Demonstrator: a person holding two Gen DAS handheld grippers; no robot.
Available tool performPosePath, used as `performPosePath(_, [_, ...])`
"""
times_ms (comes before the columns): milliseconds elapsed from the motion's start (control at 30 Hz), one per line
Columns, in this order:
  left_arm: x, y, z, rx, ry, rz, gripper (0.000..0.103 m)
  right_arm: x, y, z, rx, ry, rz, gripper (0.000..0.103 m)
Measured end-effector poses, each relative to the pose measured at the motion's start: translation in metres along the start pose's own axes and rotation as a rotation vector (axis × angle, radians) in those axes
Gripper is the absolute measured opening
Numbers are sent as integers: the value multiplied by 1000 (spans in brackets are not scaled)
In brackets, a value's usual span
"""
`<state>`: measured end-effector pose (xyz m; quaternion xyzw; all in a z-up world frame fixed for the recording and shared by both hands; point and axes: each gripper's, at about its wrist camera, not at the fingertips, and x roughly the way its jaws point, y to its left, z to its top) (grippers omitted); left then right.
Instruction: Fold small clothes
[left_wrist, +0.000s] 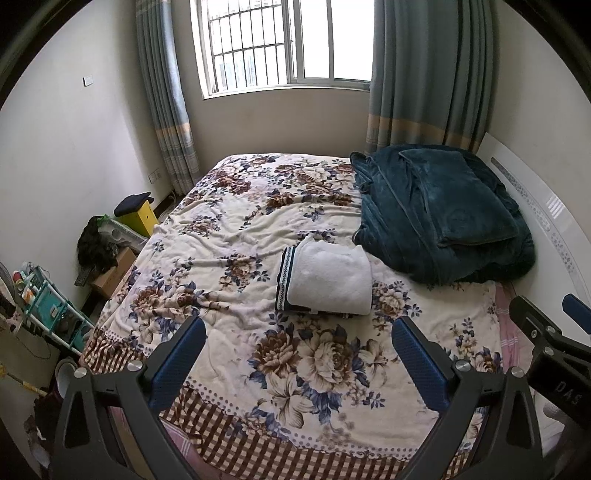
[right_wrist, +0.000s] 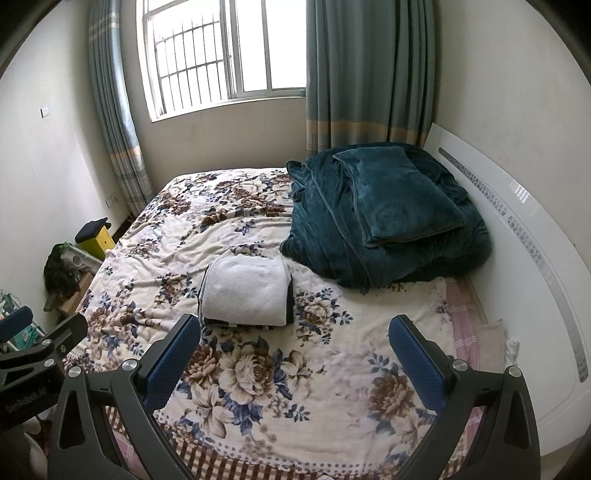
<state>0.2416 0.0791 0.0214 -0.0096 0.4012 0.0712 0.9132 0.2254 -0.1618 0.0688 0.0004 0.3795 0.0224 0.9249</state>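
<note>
Both grippers (left_wrist: 299, 354) (right_wrist: 295, 350) gape; folded garment (left_wrist: 327, 280) lies lengthwise toward them.

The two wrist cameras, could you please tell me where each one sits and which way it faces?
Left wrist: sits on the left gripper, above the bed's near edge, facing the window; its own open blue fingers show, with the right gripper at the right edge.
Right wrist: sits on the right gripper, facing the same way; open fingers show, the left gripper at the left edge.
Shared: the folded white garment, floral blanket, teal bedding.
</note>
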Motion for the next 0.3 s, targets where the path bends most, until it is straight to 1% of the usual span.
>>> performPosePath(300, [-2, -2, -6, -9, -7, 0, 103, 0, -1, -1, 3, 1, -1, 103])
